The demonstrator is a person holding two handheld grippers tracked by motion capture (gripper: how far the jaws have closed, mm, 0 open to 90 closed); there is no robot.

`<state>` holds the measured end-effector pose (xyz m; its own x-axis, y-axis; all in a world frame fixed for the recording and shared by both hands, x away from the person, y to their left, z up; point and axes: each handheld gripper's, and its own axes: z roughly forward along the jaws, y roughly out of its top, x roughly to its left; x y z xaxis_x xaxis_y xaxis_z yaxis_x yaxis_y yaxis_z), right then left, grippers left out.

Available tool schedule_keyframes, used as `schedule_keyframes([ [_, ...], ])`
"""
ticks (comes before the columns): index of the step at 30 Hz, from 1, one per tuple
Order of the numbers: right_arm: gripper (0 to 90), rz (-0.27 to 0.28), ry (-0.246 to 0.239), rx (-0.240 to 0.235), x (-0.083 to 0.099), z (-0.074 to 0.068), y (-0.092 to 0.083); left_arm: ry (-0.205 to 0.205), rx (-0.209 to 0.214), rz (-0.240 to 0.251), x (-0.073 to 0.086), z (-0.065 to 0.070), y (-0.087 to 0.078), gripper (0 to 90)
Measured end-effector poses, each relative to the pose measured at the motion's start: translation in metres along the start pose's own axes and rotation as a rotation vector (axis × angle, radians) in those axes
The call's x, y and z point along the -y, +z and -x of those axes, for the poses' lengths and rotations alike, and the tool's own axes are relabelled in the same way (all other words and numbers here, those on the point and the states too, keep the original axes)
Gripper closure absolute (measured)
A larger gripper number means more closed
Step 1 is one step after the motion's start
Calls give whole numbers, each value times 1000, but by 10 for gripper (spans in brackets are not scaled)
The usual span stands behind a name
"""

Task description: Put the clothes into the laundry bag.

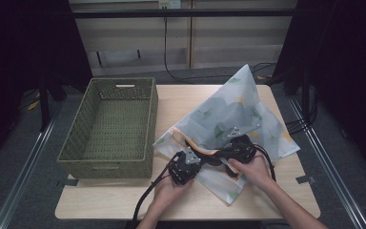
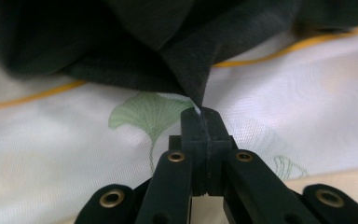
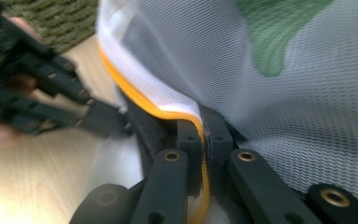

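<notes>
Both claws are clenched: left claw [image 2: 200, 122] pinching dark cloth [image 2: 158, 42], right claw [image 3: 204, 128] gripping mesh bag's [image 3: 307, 116] orange-trimmed edge.

Sheer mesh bag [image 1: 240, 112] (woven basket [image 1: 109, 126])

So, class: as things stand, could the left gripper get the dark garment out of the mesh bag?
Probably yes: the left gripper is already shut on the dark garment, and the mesh bag looks held open by the right gripper.
</notes>
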<state>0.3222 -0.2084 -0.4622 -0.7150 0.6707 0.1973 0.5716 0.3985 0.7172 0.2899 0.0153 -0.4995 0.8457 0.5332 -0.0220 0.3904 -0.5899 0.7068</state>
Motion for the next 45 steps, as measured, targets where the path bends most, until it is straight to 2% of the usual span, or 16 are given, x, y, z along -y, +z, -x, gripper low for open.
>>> schedule_keyframes([
  [5,884,-30,6,30,0,5,8,10,81,27,2,18,2,900],
  [7,886,-39,9,48,-1,8,12,28,92,21,3,24,1,900],
  [8,887,-39,9,48,-2,10,14,20,103,47,4,28,2,900],
  [14,888,-56,-2,82,-10,17,22,26,144,40,0,40,5,900],
  [22,889,-31,-9,118,-19,30,27,50,171,21,-14,60,11,900],
  [24,889,-24,-16,122,-21,33,30,38,199,45,-17,64,13,900],
  [25,889,-21,-15,124,-22,34,30,51,203,21,-20,65,13,900],
  [27,889,-8,-18,146,-23,37,31,57,204,26,-25,73,19,900],
  [28,889,-9,-15,142,-23,38,31,58,227,17,-27,74,20,900],
  [31,889,8,-19,151,-22,41,28,9,275,28,-31,77,27,900],
  [33,889,11,-17,168,-20,42,26,16,250,19,-32,82,29,900],
  [35,888,11,-12,146,-17,43,24,11,238,33,-31,79,29,875],
  [39,887,4,-23,133,-12,38,18,33,219,64,-29,68,11,664],
  [42,885,10,-22,123,-9,36,10,62,228,92,-26,54,-9,625],
  [44,885,12,-15,118,-8,35,7,63,195,100,-24,47,-15,619],
  [45,884,16,-14,122,-8,34,5,72,182,73,-22,41,-21,618],
])
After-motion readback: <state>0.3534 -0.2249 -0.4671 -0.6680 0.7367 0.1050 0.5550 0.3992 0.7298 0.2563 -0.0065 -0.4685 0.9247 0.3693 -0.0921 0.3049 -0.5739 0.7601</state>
